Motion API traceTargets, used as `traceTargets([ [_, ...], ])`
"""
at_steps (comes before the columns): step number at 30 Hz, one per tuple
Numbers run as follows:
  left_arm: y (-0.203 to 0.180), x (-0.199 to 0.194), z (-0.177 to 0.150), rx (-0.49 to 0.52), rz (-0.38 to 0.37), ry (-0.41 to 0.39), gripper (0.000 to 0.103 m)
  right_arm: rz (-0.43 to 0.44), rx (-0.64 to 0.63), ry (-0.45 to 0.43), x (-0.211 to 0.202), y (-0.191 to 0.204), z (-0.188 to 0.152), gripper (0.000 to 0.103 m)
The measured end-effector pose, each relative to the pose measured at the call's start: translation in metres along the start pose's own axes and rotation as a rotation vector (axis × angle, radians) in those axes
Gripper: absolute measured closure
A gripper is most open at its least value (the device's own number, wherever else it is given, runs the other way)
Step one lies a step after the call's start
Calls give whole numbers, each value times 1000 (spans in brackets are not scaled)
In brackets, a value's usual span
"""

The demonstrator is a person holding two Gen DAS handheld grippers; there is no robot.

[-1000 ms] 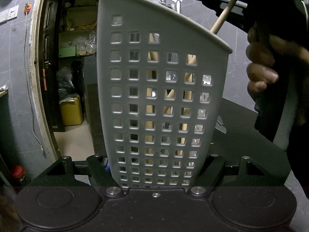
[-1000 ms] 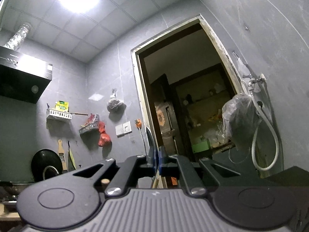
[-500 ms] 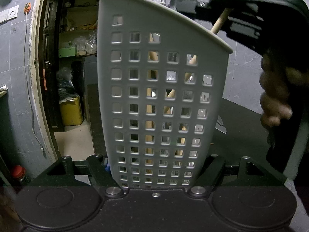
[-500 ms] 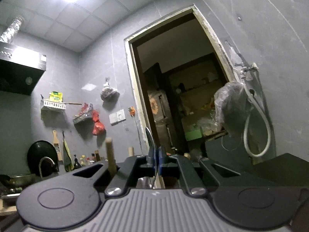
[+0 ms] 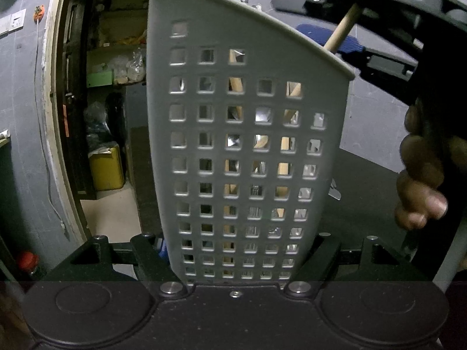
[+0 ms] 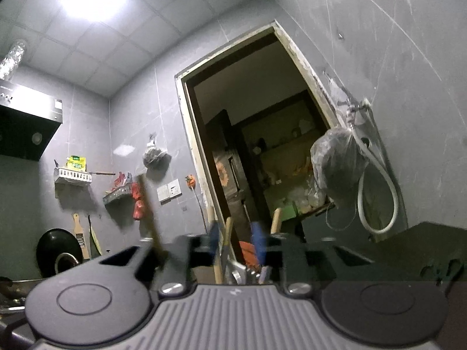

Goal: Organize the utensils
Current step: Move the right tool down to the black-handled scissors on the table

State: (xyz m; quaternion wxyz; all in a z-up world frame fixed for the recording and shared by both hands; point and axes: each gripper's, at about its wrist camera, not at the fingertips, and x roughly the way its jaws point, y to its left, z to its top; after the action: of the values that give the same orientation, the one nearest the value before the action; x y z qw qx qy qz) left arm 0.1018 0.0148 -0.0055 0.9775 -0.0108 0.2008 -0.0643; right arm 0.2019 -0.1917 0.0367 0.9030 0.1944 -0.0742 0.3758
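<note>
Left gripper (image 5: 236,262) clamps the stiff, light perforated caddy (image 5: 245,134) low; right gripper (image 6: 238,246) has just been opening, apparently holding nothing.

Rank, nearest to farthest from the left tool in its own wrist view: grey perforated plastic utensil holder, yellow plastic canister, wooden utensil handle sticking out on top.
1. Grey perforated plastic utensil holder: between the left tool's fingers, centre.
2. Wooden utensil handle: above the holder's rim, upper right.
3. Yellow plastic canister: on the floor beyond the doorway, left.
</note>
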Motion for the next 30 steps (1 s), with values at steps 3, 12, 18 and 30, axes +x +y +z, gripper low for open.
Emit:
traceTargets([
  [3,-1,1,0,3,2,2,25,-7,12,-33,-4,-2,6,48],
  [12,-8,2,-1,51,22,-4,22,-130,-13,-130,-32,-11,23,2],
  [18,-10,3,-1,47,29,10,23,-161,-62,-111,-19,-4,37,0],
  [30,-5,5,3,39,23,12,23,-441,230,-74,-43,-69,23,0],
])
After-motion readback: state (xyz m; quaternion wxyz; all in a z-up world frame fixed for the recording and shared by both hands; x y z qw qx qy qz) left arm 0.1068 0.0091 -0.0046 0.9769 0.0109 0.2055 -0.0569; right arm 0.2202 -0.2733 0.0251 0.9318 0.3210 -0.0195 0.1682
